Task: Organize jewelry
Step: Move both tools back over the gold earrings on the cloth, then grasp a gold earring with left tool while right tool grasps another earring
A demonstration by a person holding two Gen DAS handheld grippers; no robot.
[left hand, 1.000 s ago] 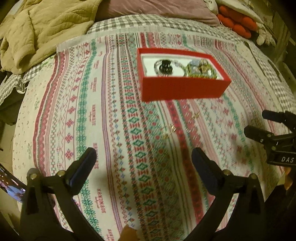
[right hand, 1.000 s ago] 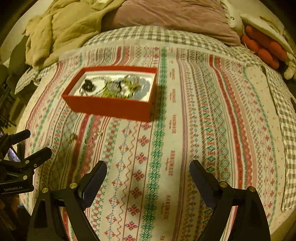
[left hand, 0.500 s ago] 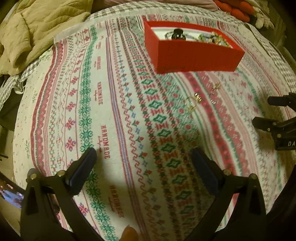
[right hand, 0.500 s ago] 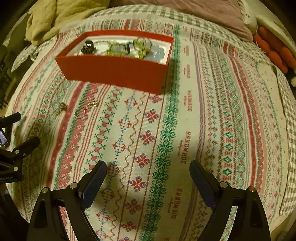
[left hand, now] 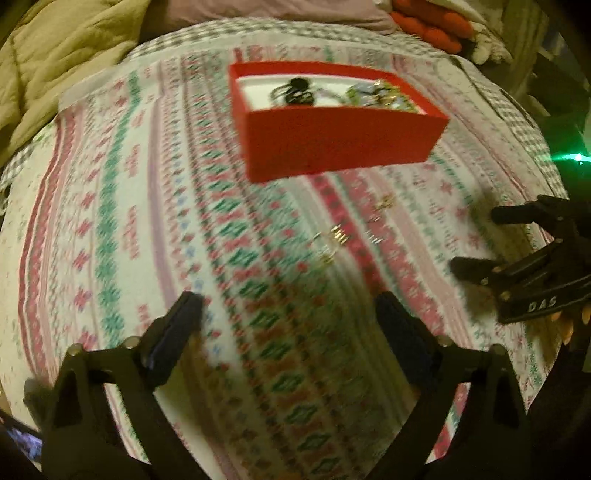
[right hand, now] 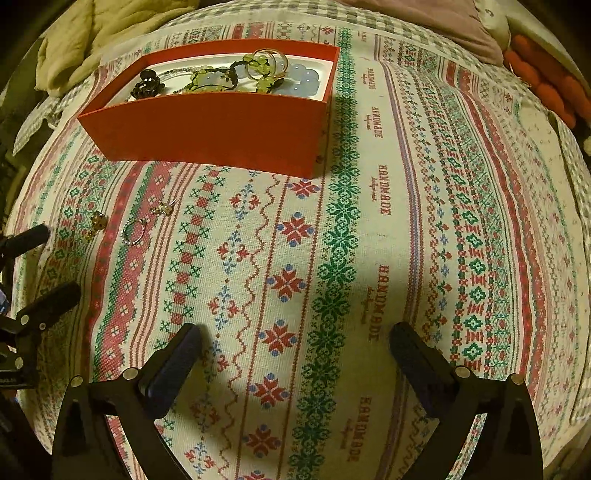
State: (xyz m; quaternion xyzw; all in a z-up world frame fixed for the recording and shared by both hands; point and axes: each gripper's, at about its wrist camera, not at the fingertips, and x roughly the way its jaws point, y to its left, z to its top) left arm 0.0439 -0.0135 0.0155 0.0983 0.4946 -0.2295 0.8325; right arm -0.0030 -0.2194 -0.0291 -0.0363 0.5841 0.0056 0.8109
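Observation:
A red box (left hand: 332, 144) (right hand: 214, 129) on the patterned cloth holds bead strands, rings and a black piece. In front of it lie small loose pieces: a thin ring (right hand: 133, 230), a gold earring (right hand: 98, 221) and another small piece (right hand: 164, 209), all blurred in the left wrist view (left hand: 338, 236). My left gripper (left hand: 288, 314) (right hand: 59, 260) hovers over the cloth just short of them, jaws wide and closing, nothing between them. My right gripper (right hand: 295, 332) (left hand: 478, 240) hangs to the right of the pieces, jaws opening, empty.
The striped embroidered cloth (right hand: 369, 221) covers a bed with a checked sheet. A beige blanket (left hand: 55, 55) is bunched at the back left, with a mauve pillow (right hand: 424, 22) and orange cushions (left hand: 432, 26) at the back right. A green light (left hand: 578, 157) glows at the right.
Both grippers have sunk closer to the cloth, and the box and loose pieces look larger. The right jaws have spread a little. The left view has gone blurred.

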